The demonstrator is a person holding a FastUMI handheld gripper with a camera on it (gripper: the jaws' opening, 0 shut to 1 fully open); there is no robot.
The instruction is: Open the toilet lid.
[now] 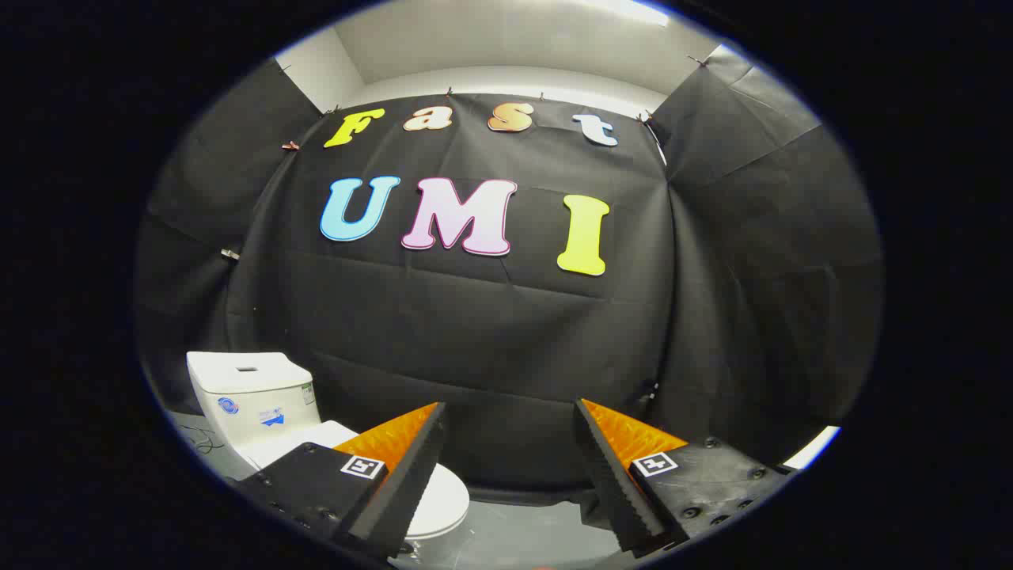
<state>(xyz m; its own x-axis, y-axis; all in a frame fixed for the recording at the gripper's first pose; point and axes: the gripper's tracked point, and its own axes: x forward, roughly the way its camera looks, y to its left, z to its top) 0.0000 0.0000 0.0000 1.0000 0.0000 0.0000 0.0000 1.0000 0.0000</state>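
The jaws stand spread wide, nothing between them, and the gripper (510, 416) hangs in the air facing the booth's black cloth wall (506, 332). The toilet (261, 412) sits low and off to the left, partly behind the left finger. Its white cistern (252, 392) stands against the cloth, and the lid (443, 499) lies flat and closed, its rounded front edge peeking out just beyond that finger's inner side.

From where I stand, that lid looks like smooth, glossy moulded plastic: stiff, fairly light, swinging on a hinge back by the cistern. Slick enough, I'd guess, that a pinch could slide off. The sensible place to take it is the front lip, farthest from the hinge, where it lifts easiest, with one finger slipped under the rim and the other on top. The grey floor (530, 526) shows beneath. The gripper is well apart from the lid and pointed past it.
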